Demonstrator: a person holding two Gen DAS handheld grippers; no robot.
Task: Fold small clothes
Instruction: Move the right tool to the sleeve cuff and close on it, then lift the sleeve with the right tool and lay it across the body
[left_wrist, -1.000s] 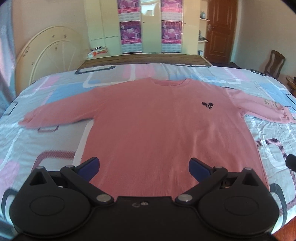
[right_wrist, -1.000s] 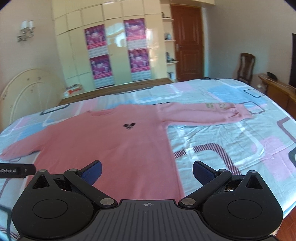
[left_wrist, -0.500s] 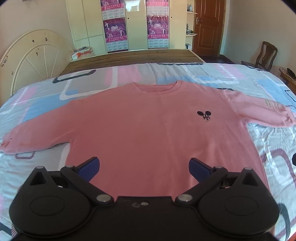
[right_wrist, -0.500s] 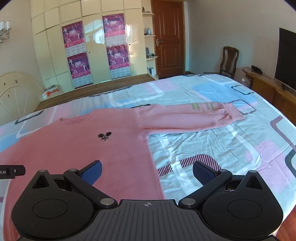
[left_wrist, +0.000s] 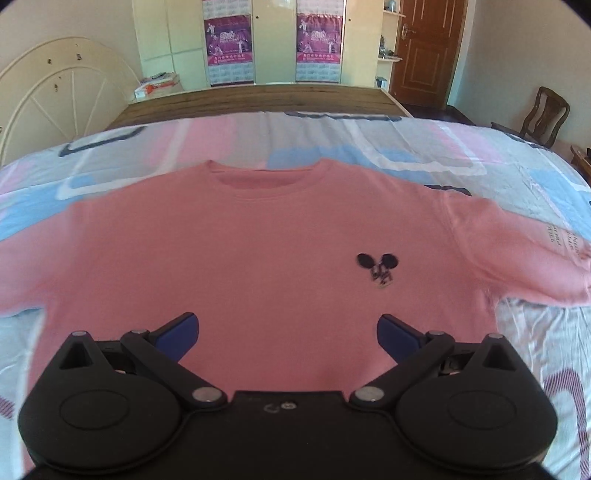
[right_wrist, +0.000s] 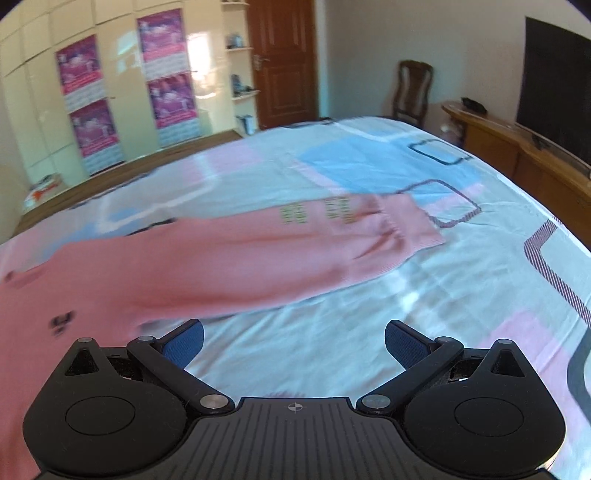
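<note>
Bed (right_wrist: 369, 295); sleeve cuff (right_wrist: 413, 229) right-view only

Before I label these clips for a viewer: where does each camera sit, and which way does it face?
Left wrist: on the left gripper, looking along its open blue fingers at the pink sweater chest and collar.
Right wrist: on the right gripper, open fingers showing, facing the sweater's sleeve and bedsheet.
Shared: sweater, its black logo, the wooden door.

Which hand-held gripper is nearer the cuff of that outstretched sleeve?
Right. The right hand-held gripper faces the sleeve cuff across bare sheet; the left hand-held gripper hangs over the shirt's body.
</note>
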